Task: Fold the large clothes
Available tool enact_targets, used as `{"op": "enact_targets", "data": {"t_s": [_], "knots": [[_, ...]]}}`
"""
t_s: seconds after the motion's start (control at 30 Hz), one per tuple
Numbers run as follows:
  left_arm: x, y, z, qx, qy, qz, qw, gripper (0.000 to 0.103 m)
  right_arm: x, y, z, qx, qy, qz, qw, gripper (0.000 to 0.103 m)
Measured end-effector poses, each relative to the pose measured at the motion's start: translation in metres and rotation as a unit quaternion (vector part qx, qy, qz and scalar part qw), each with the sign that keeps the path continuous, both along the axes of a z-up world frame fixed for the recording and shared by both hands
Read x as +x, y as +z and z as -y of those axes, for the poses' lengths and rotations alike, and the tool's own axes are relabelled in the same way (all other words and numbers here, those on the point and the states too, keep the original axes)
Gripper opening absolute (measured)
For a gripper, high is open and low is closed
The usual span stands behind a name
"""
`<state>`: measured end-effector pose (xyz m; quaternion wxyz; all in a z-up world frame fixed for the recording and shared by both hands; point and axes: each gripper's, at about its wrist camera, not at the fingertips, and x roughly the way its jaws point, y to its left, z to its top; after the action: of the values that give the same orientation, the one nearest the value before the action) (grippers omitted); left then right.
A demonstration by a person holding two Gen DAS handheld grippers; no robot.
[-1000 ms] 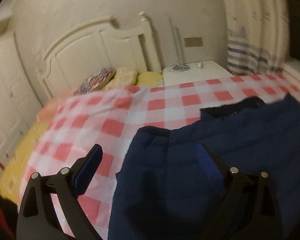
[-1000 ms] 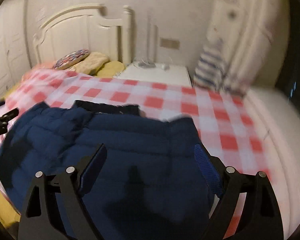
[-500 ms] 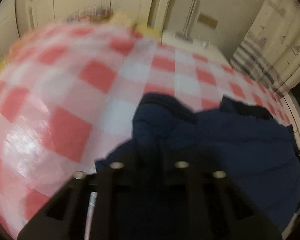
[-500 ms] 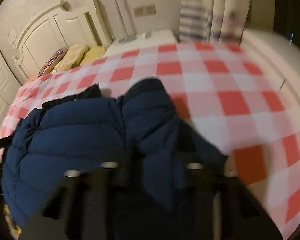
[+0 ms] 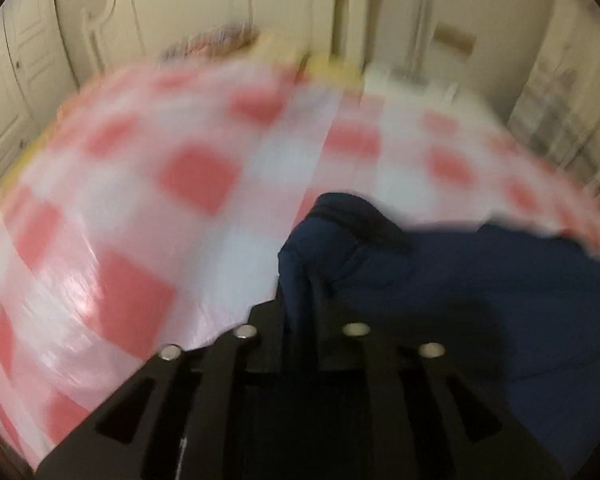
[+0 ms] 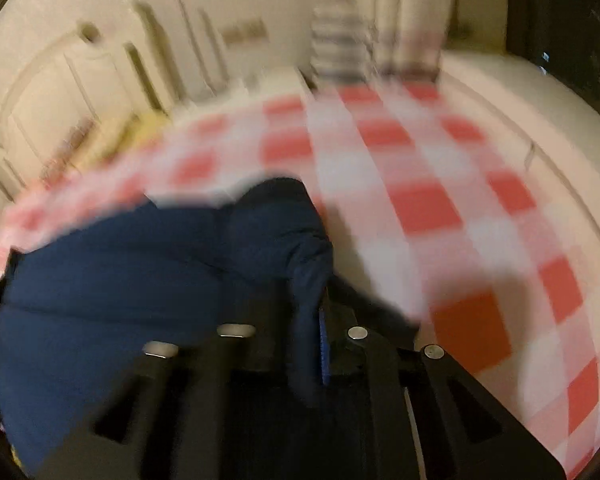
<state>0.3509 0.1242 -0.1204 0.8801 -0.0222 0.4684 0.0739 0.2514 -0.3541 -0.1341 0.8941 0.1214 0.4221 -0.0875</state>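
Observation:
A navy padded jacket [image 5: 480,280] lies on a bed with a red-and-white checked cover [image 5: 140,200]. My left gripper [image 5: 300,320] is shut on the jacket's left edge, with a pinch of fabric standing up between its jaws. The jacket also shows in the right wrist view [image 6: 120,280]. My right gripper [image 6: 312,328] is shut on the jacket's right edge, and a fold of fabric rises between its jaws. Both views are blurred by motion.
A cream headboard [image 5: 220,12] and pillows [image 5: 220,40] stand at the far end of the bed. A white bedside table [image 5: 420,84] and a striped curtain [image 6: 340,40] are beyond it. The checked cover [image 6: 440,200] spreads to the right.
Both grippers went from open above the jacket to shut on its edges. Both cameras are moving, with the jacket corners gathered up between the jaws.

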Motion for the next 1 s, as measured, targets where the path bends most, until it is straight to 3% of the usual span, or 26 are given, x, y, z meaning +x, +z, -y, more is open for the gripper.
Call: {"op": "enact_targets", "data": {"t_s": [0.03, 0.07, 0.1, 0.13, 0.2, 0.27, 0.37, 0.47, 0.57, 0.63, 0.8, 0.87, 0.9, 0.97, 1.0], "knots": [[-0.001, 0.003, -0.001, 0.005, 0.007, 0.007, 0.9999, 0.028, -0.002, 0.004, -0.001, -0.006, -0.001, 0.000, 1.000, 0.041], [-0.005, 0.011, -0.003, 0.017, 0.019, 0.022, 0.9994, 0.043, -0.004, 0.011, -0.001, -0.012, -0.001, 0.006, 1.000, 0.062], [-0.010, 0.020, -0.004, 0.038, 0.031, 0.043, 0.9979, 0.066, -0.010, 0.023, -0.001, -0.018, -0.003, 0.025, 1.000, 0.073], [-0.015, 0.029, -0.005, 0.057, 0.041, 0.065, 0.9954, 0.074, -0.016, 0.035, -0.002, -0.029, -0.008, 0.048, 0.998, 0.085], [-0.033, 0.057, -0.003, 0.099, 0.071, 0.142, 0.9823, 0.090, -0.026, 0.058, -0.011, -0.035, 0.007, 0.085, 0.996, 0.085], [-0.049, 0.079, 0.010, 0.099, 0.057, 0.181, 0.9769, 0.096, -0.029, 0.077, -0.035, -0.045, 0.047, 0.103, 0.993, 0.085], [-0.053, 0.095, 0.045, 0.090, -0.016, 0.176, 0.9802, 0.096, -0.026, 0.087, -0.075, -0.068, 0.094, 0.108, 0.987, 0.084], [-0.058, 0.099, 0.089, 0.113, -0.075, 0.181, 0.9741, 0.100, -0.017, 0.086, -0.118, -0.091, 0.139, 0.099, 0.981, 0.075], [-0.057, 0.091, 0.124, 0.143, -0.114, 0.174, 0.9675, 0.100, -0.001, 0.077, -0.150, -0.113, 0.172, 0.075, 0.976, 0.057], [-0.051, 0.082, 0.137, 0.152, -0.126, 0.168, 0.9658, 0.100, 0.008, 0.071, -0.160, -0.117, 0.184, 0.065, 0.974, 0.052], [-0.024, 0.056, 0.151, 0.164, -0.137, 0.139, 0.9670, 0.100, 0.040, 0.056, -0.163, -0.105, 0.187, 0.053, 0.975, 0.051], [-0.006, 0.036, 0.154, 0.174, -0.139, 0.109, 0.9687, 0.100, 0.057, 0.035, -0.165, -0.114, 0.190, 0.019, 0.975, 0.052], [0.005, 0.022, 0.154, 0.177, -0.141, 0.087, 0.9702, 0.101, 0.070, 0.012, -0.166, -0.103, 0.199, -0.023, 0.974, 0.052], [0.023, -0.003, 0.151, 0.149, -0.145, 0.037, 0.9774, 0.101, 0.077, 0.003, -0.165, -0.091, 0.195, -0.030, 0.976, 0.053], [0.025, -0.007, 0.149, 0.141, -0.142, 0.034, 0.9792, 0.101, 0.078, 0.002, -0.166, -0.097, 0.196, -0.032, 0.975, 0.053]]}}
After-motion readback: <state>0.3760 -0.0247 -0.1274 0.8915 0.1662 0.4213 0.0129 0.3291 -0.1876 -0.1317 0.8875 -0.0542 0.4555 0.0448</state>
